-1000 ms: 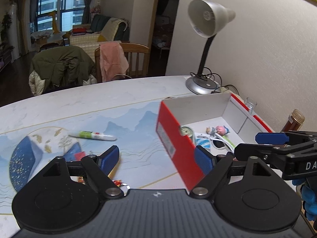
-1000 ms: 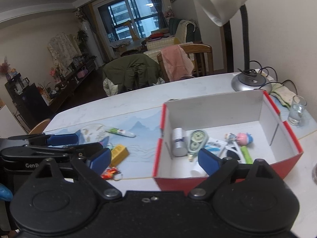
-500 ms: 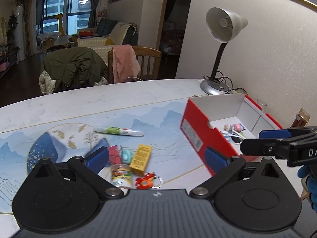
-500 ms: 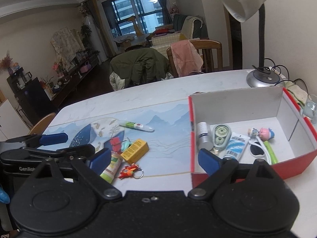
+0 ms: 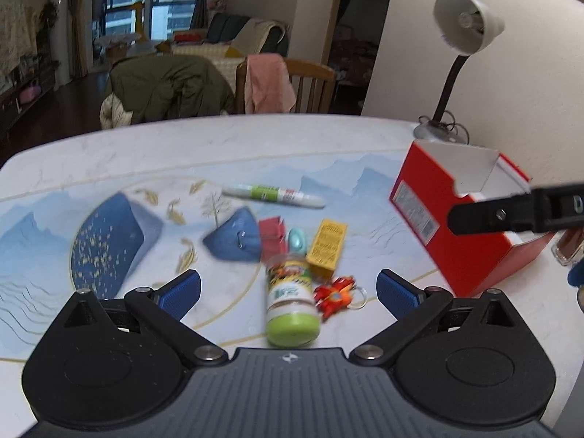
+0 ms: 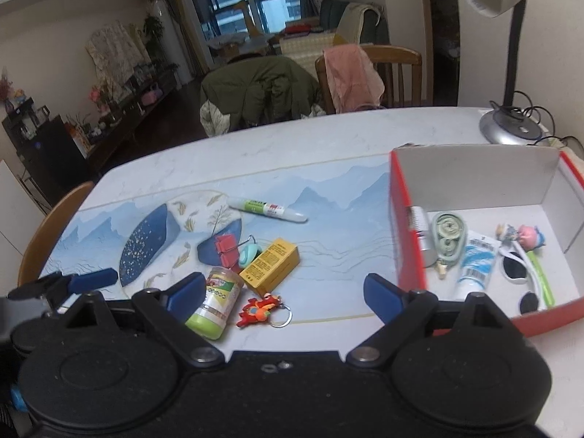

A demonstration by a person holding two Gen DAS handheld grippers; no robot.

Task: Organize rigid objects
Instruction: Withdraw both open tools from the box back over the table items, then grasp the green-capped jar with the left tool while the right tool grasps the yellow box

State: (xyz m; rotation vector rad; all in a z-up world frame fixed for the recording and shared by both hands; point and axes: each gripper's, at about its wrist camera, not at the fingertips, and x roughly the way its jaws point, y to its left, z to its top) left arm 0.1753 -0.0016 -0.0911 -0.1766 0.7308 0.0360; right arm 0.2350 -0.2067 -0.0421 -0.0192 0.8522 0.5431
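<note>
A red box (image 6: 401,241) with a white inside stands on the table's right and holds several small items. It also shows in the left wrist view (image 5: 456,226). Loose on the mat lie a green-capped jar (image 5: 290,301) (image 6: 215,301) on its side, a yellow box (image 5: 326,246) (image 6: 270,268), a red-orange keychain (image 5: 337,294) (image 6: 259,308), a red clip (image 6: 224,250), a teal item (image 6: 248,253) and a white-green marker (image 5: 273,195) (image 6: 268,210). My left gripper (image 5: 288,290) is open just in front of the jar. My right gripper (image 6: 284,292) is open and empty above the keychain.
A desk lamp (image 5: 456,69) stands at the back right by the wall, its base (image 6: 511,129) behind the box. Chairs draped with a green coat (image 6: 259,91) and pink cloth (image 6: 350,73) stand beyond the table's far edge. A brown bottle (image 5: 567,250) stands right of the box.
Both grippers have pulled back and swung left, away from the box. The loose items on the mat have come into view in front of them. Both stay open.
</note>
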